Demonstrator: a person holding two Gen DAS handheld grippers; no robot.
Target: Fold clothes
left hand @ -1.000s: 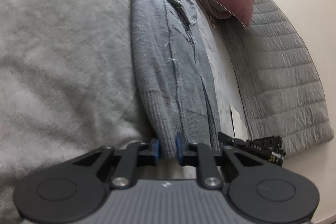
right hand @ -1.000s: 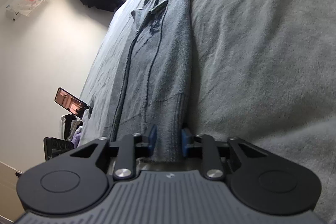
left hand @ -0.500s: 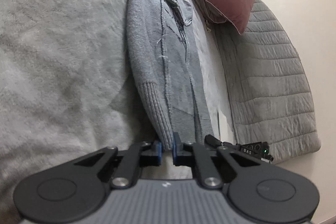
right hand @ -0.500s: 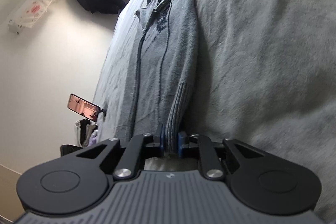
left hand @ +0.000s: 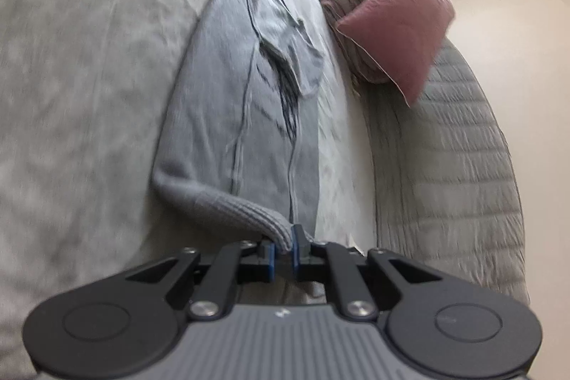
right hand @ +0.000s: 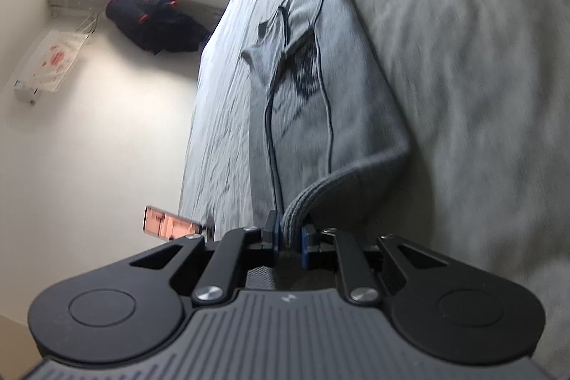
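Sweater (left hand: 228, 116) flat on bed (left hand: 71, 95), long axis near to far. Left gripper (left hand: 282, 251) and right gripper (right hand: 289, 239) each clamped on ribbed hem, near end lifted. Mid-fold step. Next: carry hem toward far collar, level, equal tension.

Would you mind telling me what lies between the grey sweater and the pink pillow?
In the left wrist view, a strip of pale bedsheet separates the grey sweater from the pink pillow; nothing else lies there.
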